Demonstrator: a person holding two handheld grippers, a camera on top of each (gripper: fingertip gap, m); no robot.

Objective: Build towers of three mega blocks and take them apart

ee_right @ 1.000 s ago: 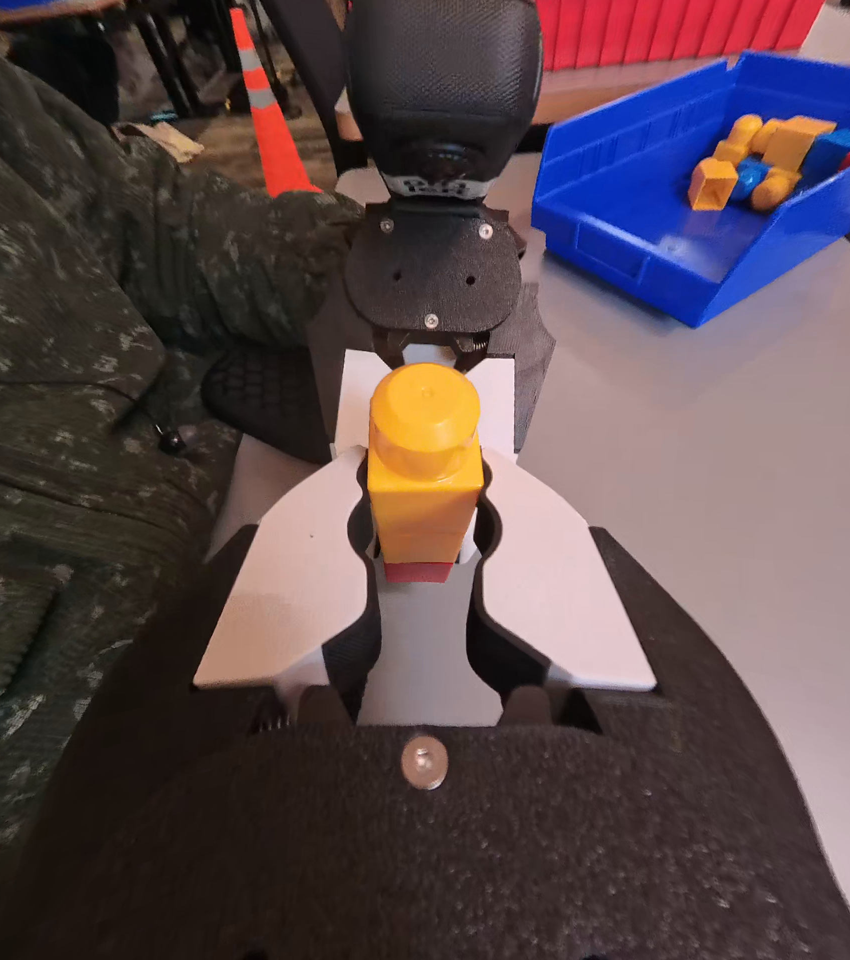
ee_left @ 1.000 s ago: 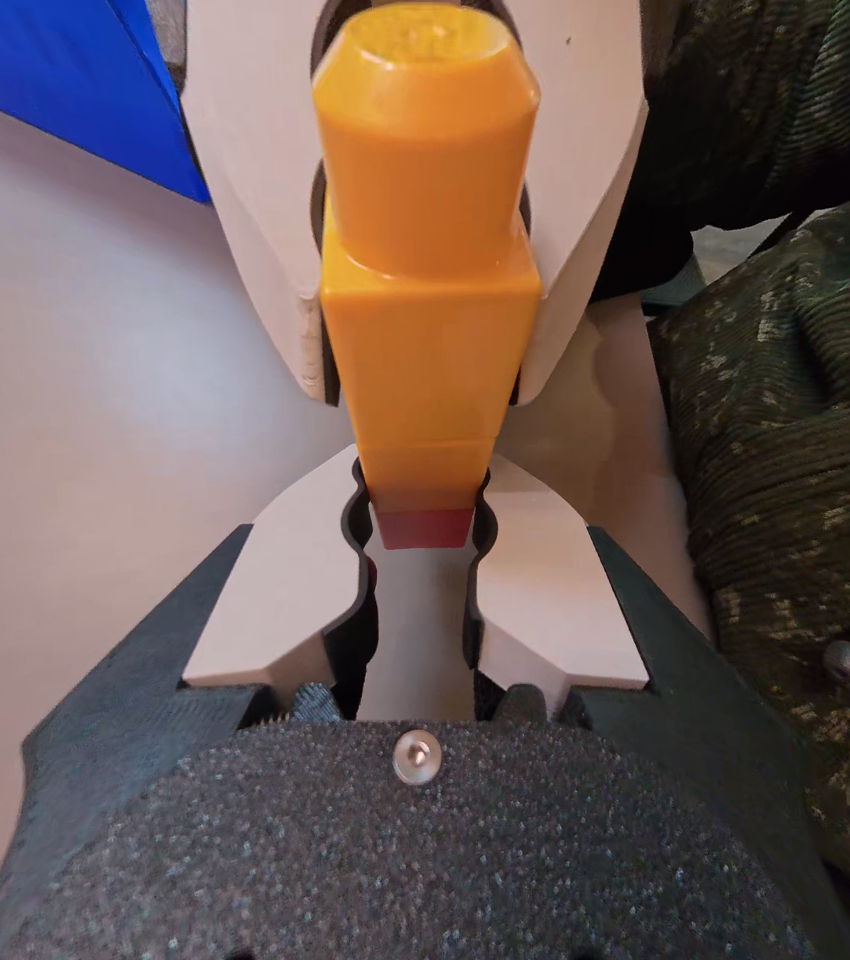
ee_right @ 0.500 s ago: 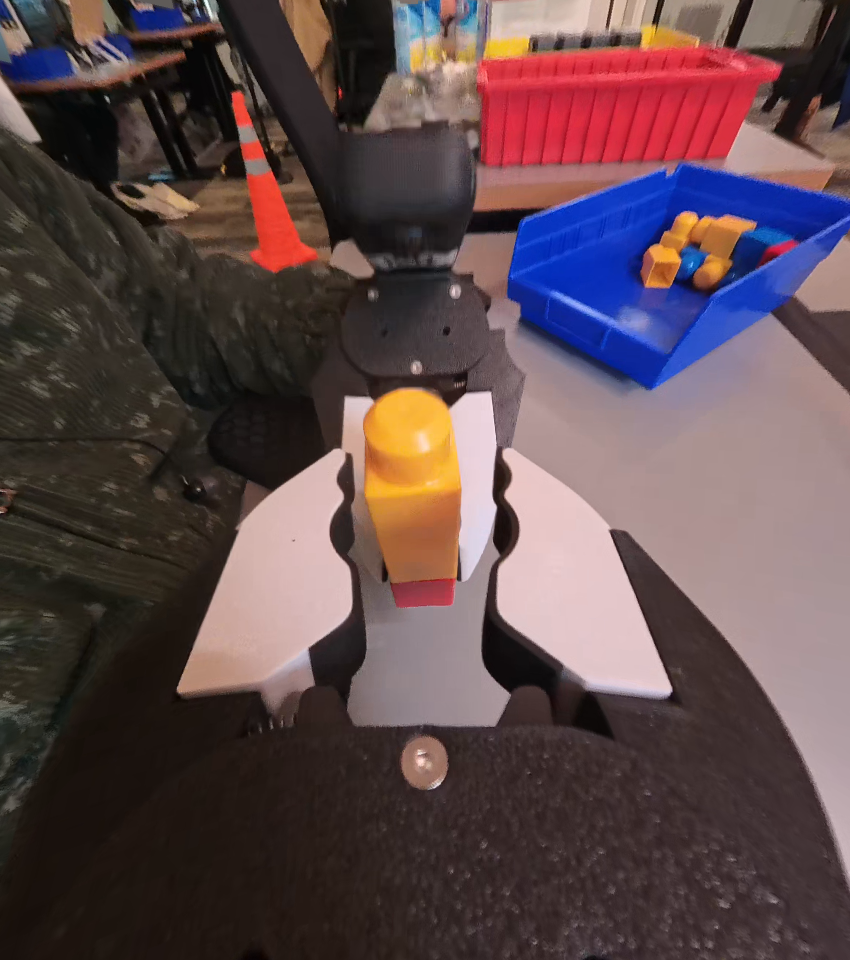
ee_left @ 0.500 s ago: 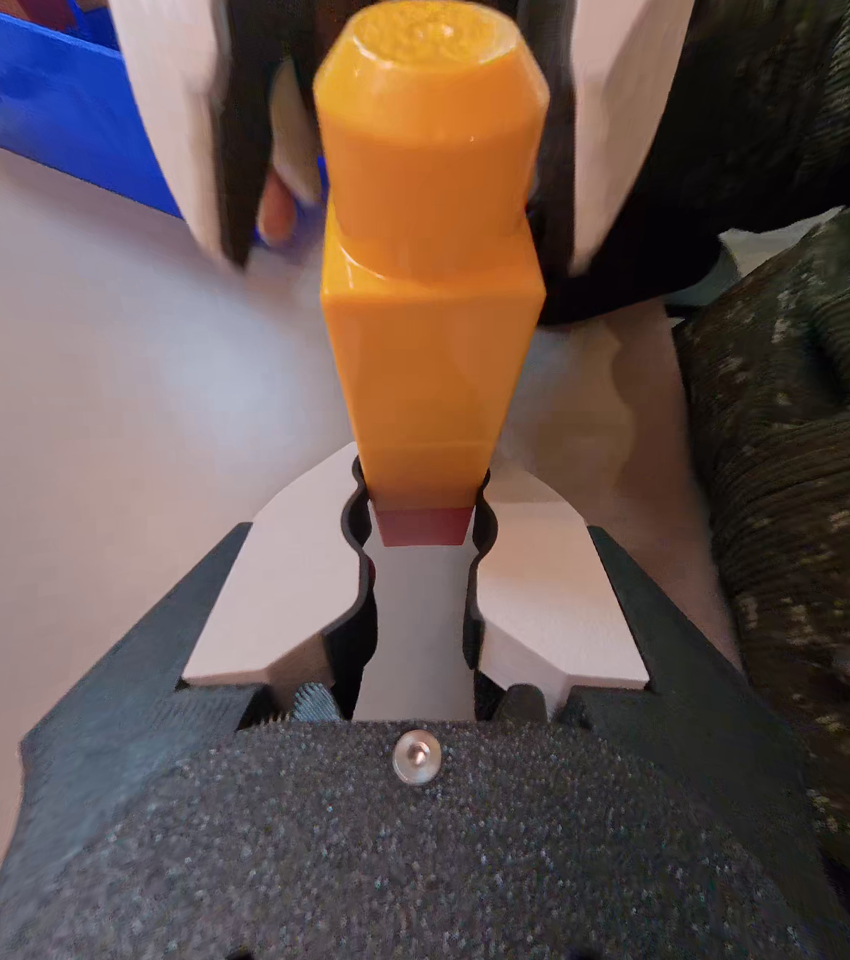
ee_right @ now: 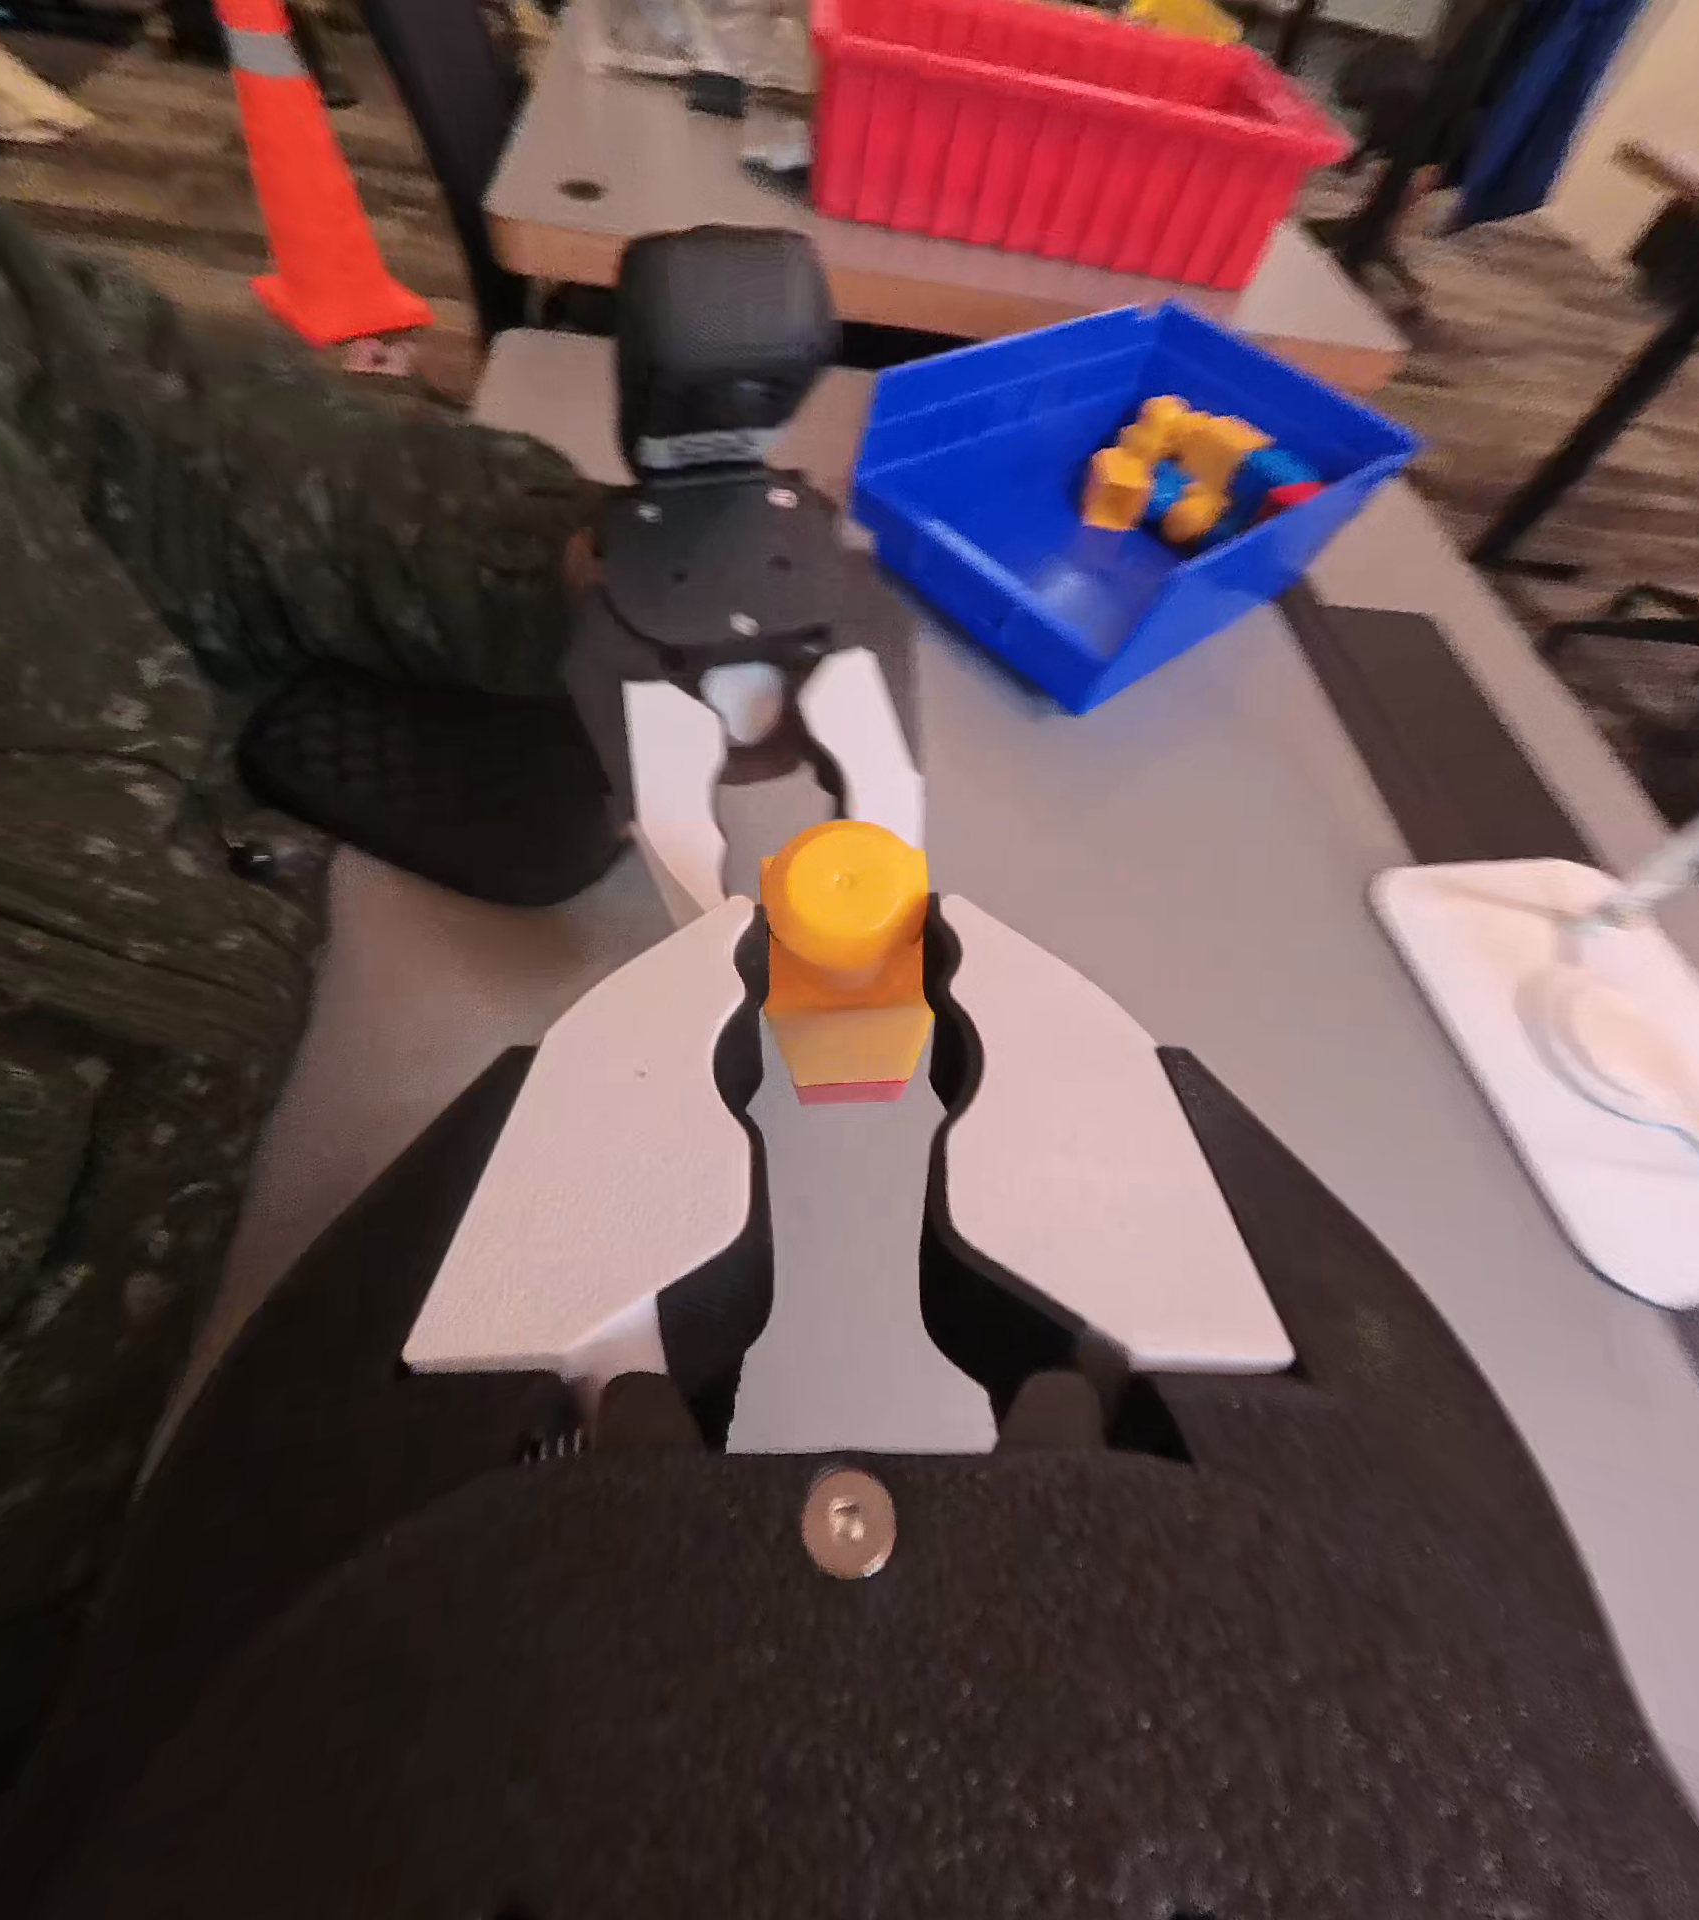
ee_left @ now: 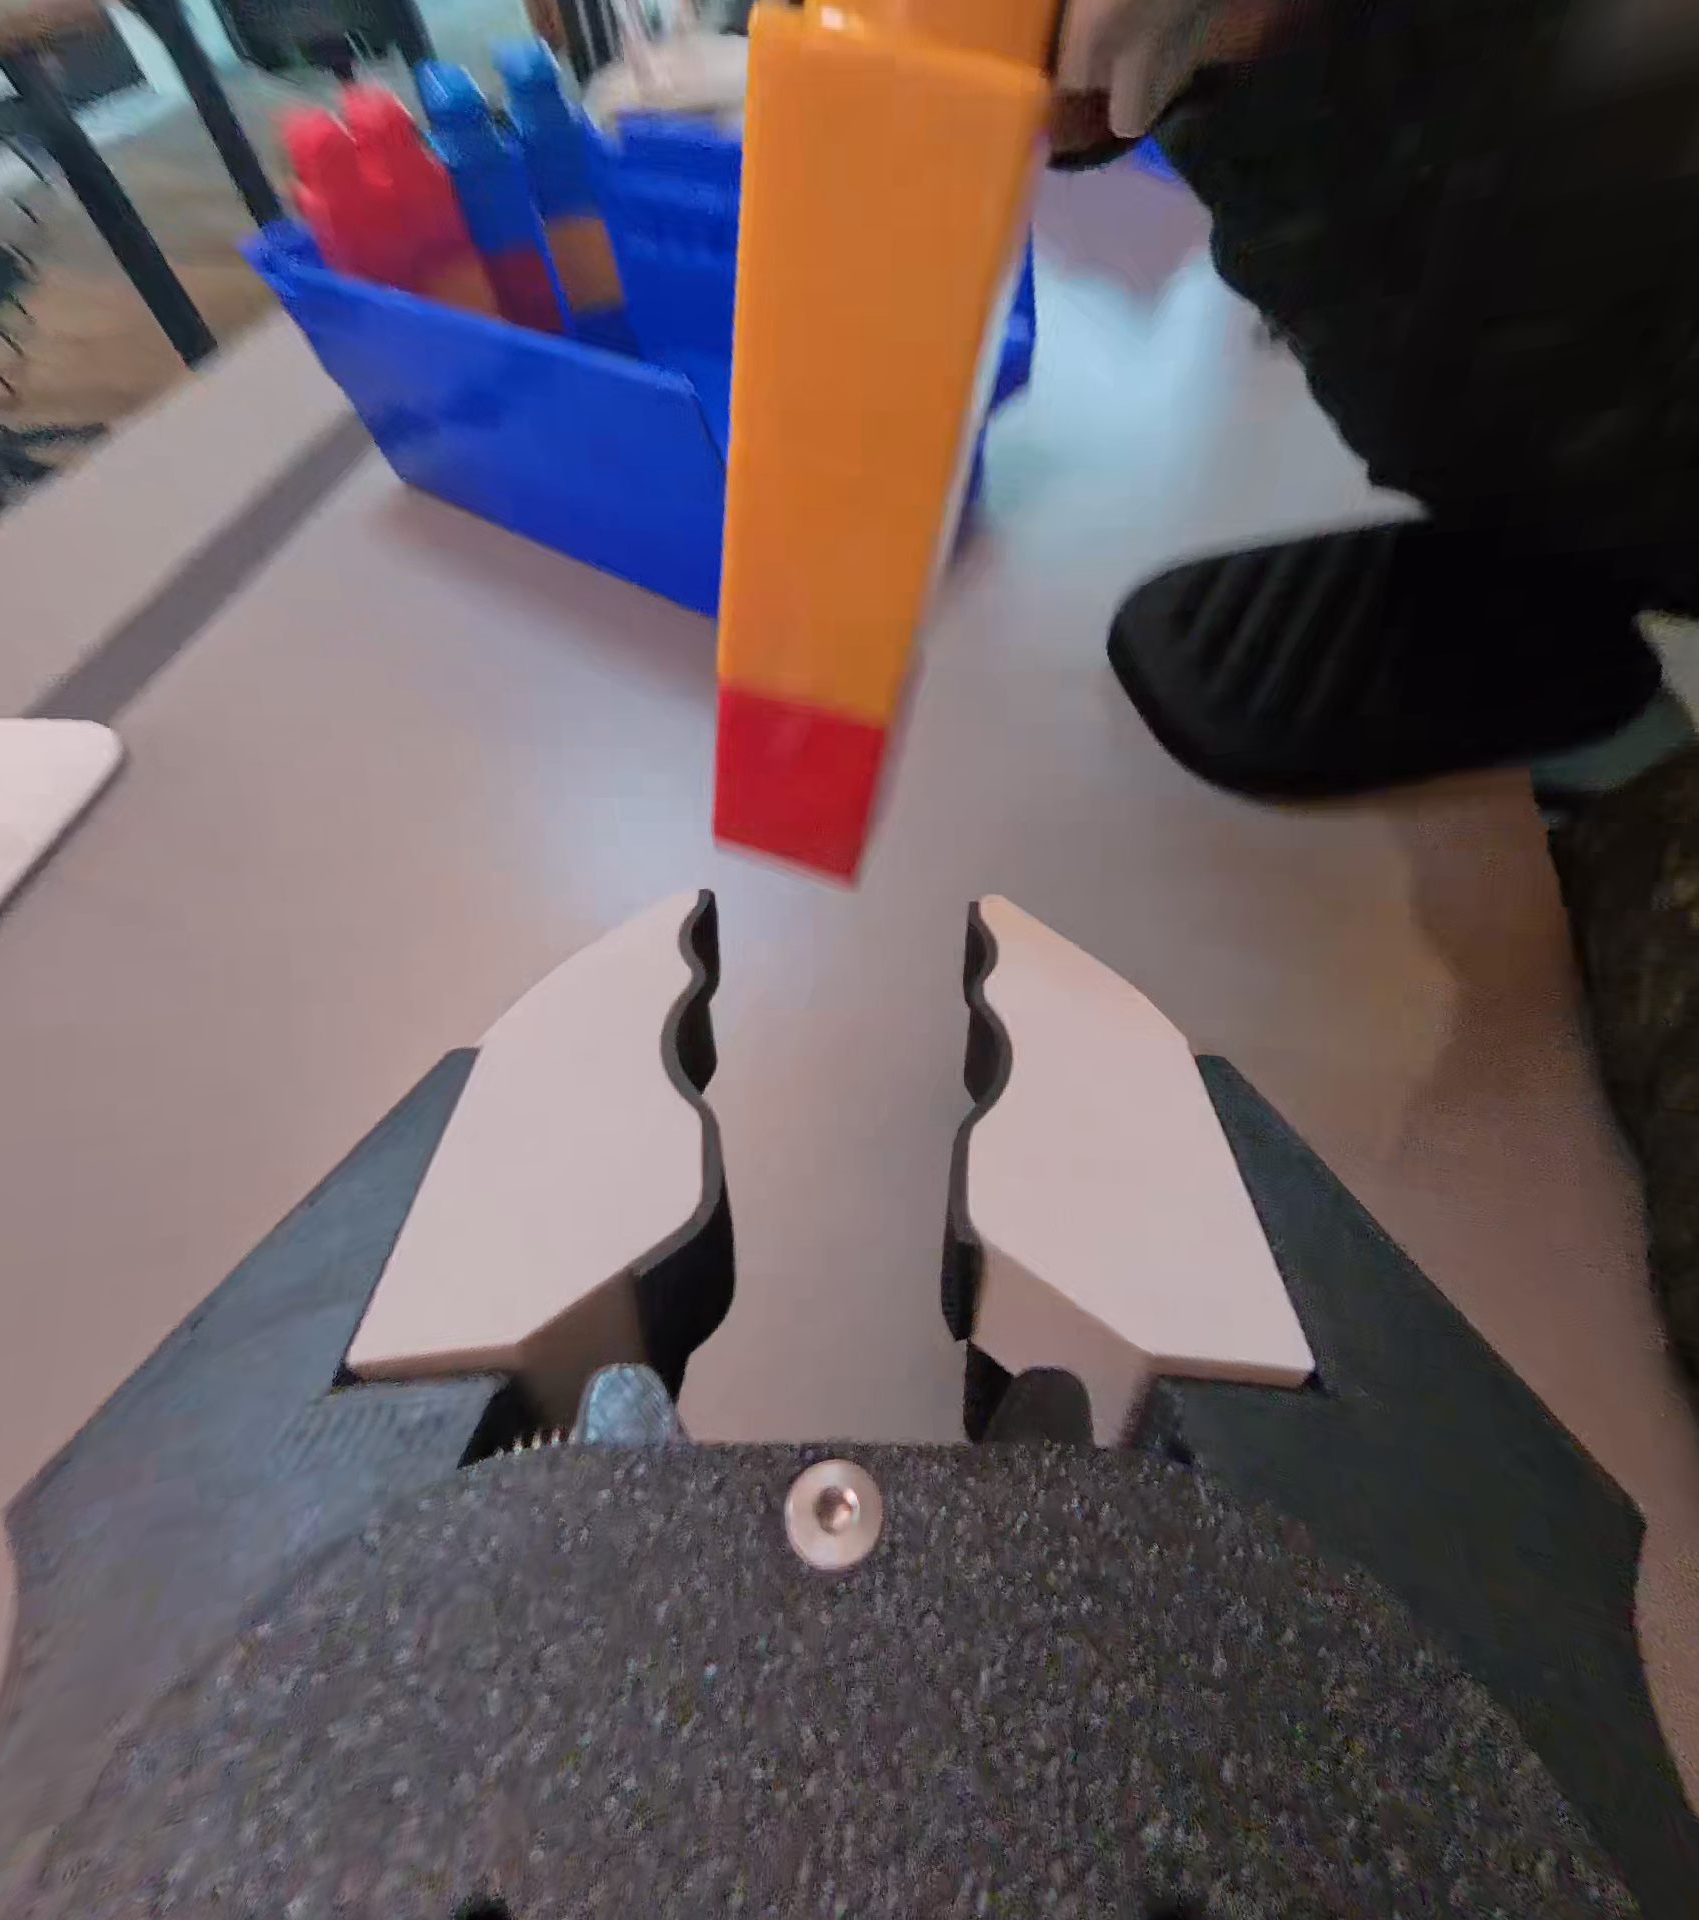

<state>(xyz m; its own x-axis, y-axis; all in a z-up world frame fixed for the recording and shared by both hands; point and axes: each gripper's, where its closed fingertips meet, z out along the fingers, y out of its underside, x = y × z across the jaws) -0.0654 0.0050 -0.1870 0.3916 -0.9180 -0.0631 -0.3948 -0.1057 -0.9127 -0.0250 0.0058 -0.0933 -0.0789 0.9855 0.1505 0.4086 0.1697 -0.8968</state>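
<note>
A tower of two orange mega blocks (ee_left: pixel 866 364) on a red block (ee_left: pixel 793 779) hangs tilted above the grey table, just ahead of my left gripper (ee_left: pixel 840 914). The left gripper is open and empty, apart from the tower. My right gripper (ee_right: pixel 845 935) is shut on the tower (ee_right: pixel 845 997), gripping its orange upper part; only a red strip shows below. In the right wrist view the left gripper (ee_right: pixel 783 821) sits open just beyond the tower. In the left wrist view the tower's top and the right gripper's fingers are cut off by the upper edge.
A blue bin (ee_right: pixel 980 561) of loose orange, blue and red blocks stands at the back right; it shows in the left wrist view (ee_left: pixel 533 416) holding red and blue towers. A white lamp base (ee_right: pixel 1603 1091) lies right. A person's green sleeve (ee_right: pixel 97 727) fills the left. The grippers' ends are close to 10 cm from one another.
My left gripper has opened, let go of the tower's red end and drawn back. My right gripper has shut on the tower and carries it up and away.
</note>
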